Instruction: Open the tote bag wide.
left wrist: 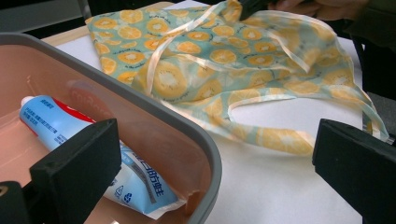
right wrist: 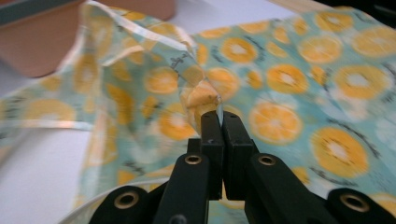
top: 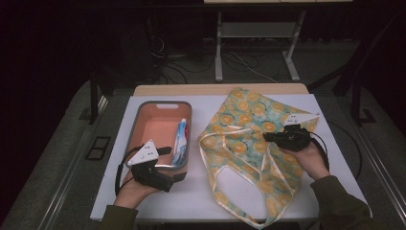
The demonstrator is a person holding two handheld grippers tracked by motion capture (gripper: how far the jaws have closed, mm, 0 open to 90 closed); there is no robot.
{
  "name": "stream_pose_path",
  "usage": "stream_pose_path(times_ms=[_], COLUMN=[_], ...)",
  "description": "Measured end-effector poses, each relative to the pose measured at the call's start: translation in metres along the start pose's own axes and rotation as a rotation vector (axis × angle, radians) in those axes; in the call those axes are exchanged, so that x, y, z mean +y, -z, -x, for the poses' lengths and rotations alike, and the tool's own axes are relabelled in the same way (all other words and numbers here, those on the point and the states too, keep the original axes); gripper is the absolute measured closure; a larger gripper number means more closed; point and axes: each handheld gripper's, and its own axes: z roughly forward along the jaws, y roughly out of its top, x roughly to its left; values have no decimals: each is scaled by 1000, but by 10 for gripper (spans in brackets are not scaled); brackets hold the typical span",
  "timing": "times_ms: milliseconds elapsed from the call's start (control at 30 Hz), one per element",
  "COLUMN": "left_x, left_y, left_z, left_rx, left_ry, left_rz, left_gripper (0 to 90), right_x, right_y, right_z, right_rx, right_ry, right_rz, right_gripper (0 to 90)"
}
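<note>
A sheer tote bag [top: 249, 120] printed with orange slices lies spread on the right half of the white table. My right gripper [top: 266, 137] points left over the bag's middle and is shut on a pinched fold of its fabric [right wrist: 205, 95]. On the left stands a grey tub [top: 143, 112] with a pink inside, and a blue and white toothpaste tube [top: 182, 139] lies along its right wall. My left gripper [top: 173, 164] is open at the tub's near right corner. In the left gripper view one finger is inside the tub beside the tube [left wrist: 60, 126] and the other is outside over the table.
The white table top [top: 210, 191] has bare room between the tub and the bag and along the front edge. The bag's long handles [top: 225, 191] trail toward the front edge. Behind the table are a dark floor, cables and a desk frame [top: 219, 48].
</note>
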Motion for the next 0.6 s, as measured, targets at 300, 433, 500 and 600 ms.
stream_pose_path(times_ms=[300, 433, 500, 600], left_x=[0, 0, 0, 0], left_y=[0, 0, 0, 0], left_z=[0, 0, 0, 0], left_rx=[1, 1, 2, 2], left_ry=[-1, -1, 0, 0], left_rz=[-1, 0, 0, -2], left_gripper=[0, 0, 0, 0], right_x=[-25, -33, -30, -20], right_y=[-33, -36, -31, -17], right_z=[34, 39, 40, 35], right_rx=[-90, -109, -104, -75], right_ry=[-93, -119, -157, -180], right_rz=[-118, -147, -124, -75], right_gripper=[883, 753, 656, 508])
